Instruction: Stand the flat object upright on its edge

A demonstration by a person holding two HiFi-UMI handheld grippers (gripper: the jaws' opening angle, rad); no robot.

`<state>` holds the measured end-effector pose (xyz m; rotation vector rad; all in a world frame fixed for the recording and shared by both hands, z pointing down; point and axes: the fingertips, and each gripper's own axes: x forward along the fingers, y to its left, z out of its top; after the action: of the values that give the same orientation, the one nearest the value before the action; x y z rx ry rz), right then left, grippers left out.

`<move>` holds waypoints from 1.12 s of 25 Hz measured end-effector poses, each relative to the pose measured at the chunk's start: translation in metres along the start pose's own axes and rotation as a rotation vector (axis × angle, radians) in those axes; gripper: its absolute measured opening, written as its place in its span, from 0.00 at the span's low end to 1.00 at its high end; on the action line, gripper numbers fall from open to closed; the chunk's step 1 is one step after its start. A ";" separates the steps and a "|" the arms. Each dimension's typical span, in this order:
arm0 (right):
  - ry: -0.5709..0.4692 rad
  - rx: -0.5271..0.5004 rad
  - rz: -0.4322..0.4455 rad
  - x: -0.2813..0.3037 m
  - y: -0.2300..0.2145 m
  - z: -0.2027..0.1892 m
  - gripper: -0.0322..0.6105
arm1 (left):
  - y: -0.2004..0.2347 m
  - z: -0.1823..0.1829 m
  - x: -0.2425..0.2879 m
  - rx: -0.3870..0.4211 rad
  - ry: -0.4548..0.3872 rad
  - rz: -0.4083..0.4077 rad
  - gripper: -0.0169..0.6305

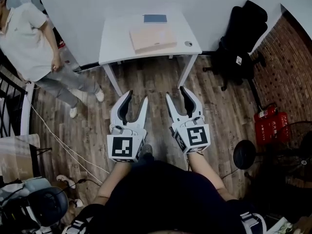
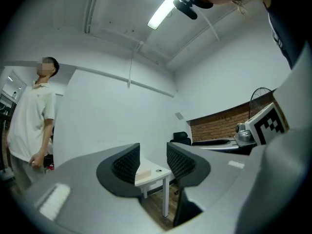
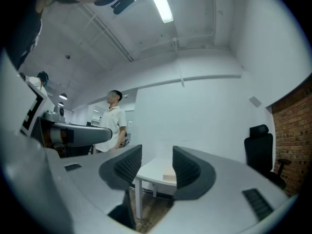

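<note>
- The left gripper [image 1: 137,97] has its fingers [image 2: 127,162] partly spread, with only air between them, touching nothing.
- The right gripper [image 1: 176,92] is spread about as far, and its pads [image 3: 186,168] are also empty.
- Both hover over the wooden floor [image 1: 229,116], apart from the white table [image 1: 113,50].
- The flat object [image 1: 152,38], a beige slab, lies flat on that table.
</note>
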<state>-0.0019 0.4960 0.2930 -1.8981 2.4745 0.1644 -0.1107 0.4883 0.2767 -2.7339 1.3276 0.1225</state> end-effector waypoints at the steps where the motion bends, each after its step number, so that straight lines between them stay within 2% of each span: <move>1: 0.003 -0.005 -0.012 0.010 -0.003 -0.001 0.31 | 0.007 -0.002 0.010 -0.002 0.001 -0.015 0.30; 6: 0.016 -0.017 -0.052 0.049 -0.013 -0.006 0.31 | 0.037 -0.009 0.051 -0.012 0.006 -0.059 0.30; 15: 0.041 -0.031 -0.084 0.089 -0.038 -0.020 0.31 | 0.066 -0.027 0.092 -0.070 0.017 -0.057 0.31; 21: 0.034 -0.022 -0.061 0.138 -0.073 -0.032 0.31 | 0.079 -0.043 0.142 -0.074 0.027 -0.044 0.31; 28: 0.035 -0.021 0.007 0.214 -0.135 -0.040 0.31 | 0.098 -0.050 0.224 -0.071 0.000 -0.015 0.31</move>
<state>0.0739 0.2514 0.3060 -1.9176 2.5114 0.1584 -0.0482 0.2472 0.2946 -2.8022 1.3271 0.1715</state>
